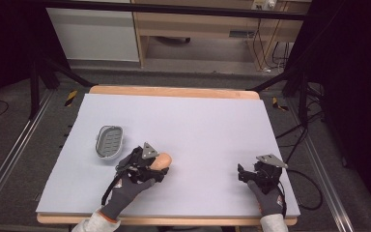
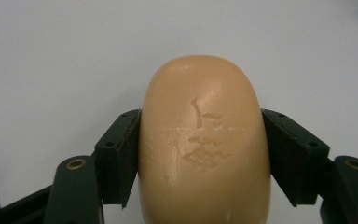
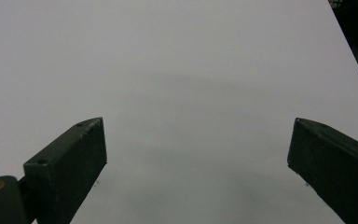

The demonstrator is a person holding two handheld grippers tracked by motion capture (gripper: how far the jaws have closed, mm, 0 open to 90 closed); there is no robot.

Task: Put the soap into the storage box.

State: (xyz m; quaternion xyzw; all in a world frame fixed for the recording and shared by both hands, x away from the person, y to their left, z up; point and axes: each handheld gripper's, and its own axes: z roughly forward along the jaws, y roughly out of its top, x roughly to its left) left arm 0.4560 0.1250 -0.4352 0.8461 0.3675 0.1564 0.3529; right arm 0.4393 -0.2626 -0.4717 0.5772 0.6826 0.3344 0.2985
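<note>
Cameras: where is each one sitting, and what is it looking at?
High view: above the person's side, looking forward and down at the table, soap dish, both gloved hands and grippers.
Left gripper view: rides the left gripper, looking along jaws shut on the soap.
Right gripper view: rides the right gripper, jaws apart over bare table.
Shared: the soap shows in the high and left gripper views.

waxy smooth soap (image 2: pixel 204 140), matt table (image 1: pixel 198 121)
</note>
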